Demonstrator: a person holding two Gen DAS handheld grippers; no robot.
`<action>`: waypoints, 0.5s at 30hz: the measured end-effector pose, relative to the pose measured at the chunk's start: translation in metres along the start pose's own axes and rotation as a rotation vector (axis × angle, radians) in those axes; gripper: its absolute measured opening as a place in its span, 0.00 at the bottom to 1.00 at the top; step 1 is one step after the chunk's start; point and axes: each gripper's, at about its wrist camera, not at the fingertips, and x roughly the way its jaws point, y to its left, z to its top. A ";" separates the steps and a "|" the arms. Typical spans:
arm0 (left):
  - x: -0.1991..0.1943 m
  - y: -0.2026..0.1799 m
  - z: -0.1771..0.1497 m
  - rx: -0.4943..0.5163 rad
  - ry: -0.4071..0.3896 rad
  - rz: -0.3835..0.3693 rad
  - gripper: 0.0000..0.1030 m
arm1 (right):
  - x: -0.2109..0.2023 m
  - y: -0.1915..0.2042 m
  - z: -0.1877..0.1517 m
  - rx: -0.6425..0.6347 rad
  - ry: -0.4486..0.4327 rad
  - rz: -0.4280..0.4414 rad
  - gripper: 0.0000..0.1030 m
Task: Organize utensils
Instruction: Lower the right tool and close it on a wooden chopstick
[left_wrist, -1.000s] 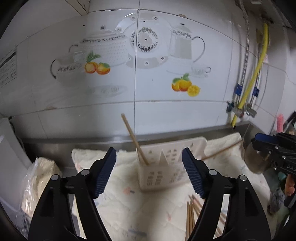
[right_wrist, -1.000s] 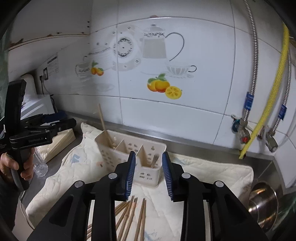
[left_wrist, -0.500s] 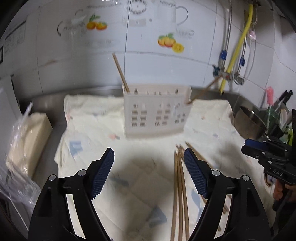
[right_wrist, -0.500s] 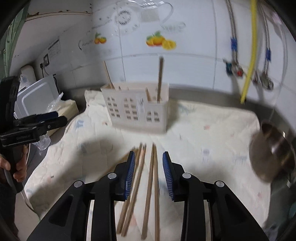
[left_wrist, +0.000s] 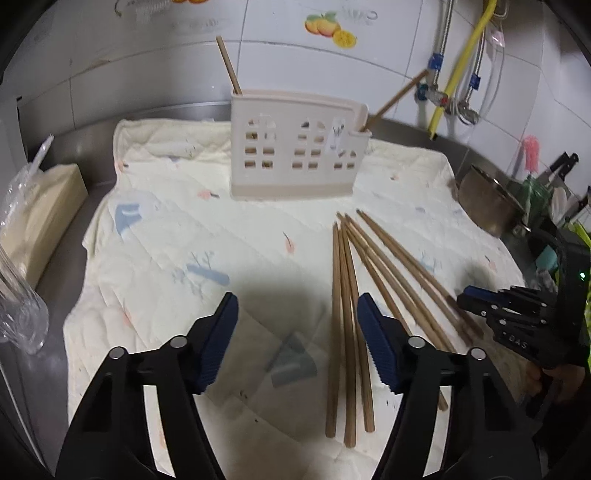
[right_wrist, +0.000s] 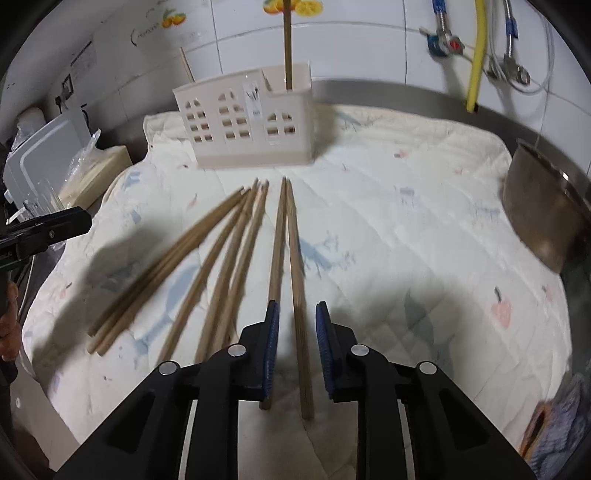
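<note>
My left gripper (left_wrist: 297, 339) hangs over the cloth (left_wrist: 155, 236) with its jaws spread wide and nothing between them. Below it there is only a gray printed patch of the cloth. The loose chopsticks (left_wrist: 347, 295) lie just to the 3 o'clock side of my left jaws, spread like a fan on the cloth, with their thin ends toward the holder (left_wrist: 295, 147) at 12 o'clock.

My right gripper (right_wrist: 294, 347) is low above the cloth (right_wrist: 424, 221), its jaws partly apart. 1 chopstick (right_wrist: 298, 266) runs through the gap between them, and I see no pad touching it. A second chopstick (right_wrist: 277, 236) lies just beside it and passes under my left-side pad. The other chopsticks (right_wrist: 207, 251) fan out toward 10 o'clock in the right wrist view.

The white holder (right_wrist: 251, 122) stands upright at 12 o'clock, near the far edge of the cloth and before the tiled wall (right_wrist: 369, 44). It already has 2 chopsticks in it: 1 at its left end (left_wrist: 229, 62), leaning left, and 1 at its right end (left_wrist: 397, 94), leaning right in the left wrist view. A metal pot (right_wrist: 543, 214) sits at 3 o'clock, beside the cloth. A clear bag with a pale block (left_wrist: 37, 214) lies at 9 o'clock in the left wrist view.
</note>
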 end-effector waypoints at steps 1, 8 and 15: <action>0.001 0.000 -0.001 0.003 0.005 -0.002 0.59 | 0.002 -0.001 -0.002 0.003 0.007 0.002 0.16; 0.008 -0.011 -0.018 0.056 0.056 -0.029 0.44 | 0.009 -0.002 -0.007 0.004 0.028 -0.003 0.10; 0.022 -0.017 -0.032 0.070 0.114 -0.060 0.30 | 0.009 -0.001 -0.008 -0.009 0.034 -0.006 0.07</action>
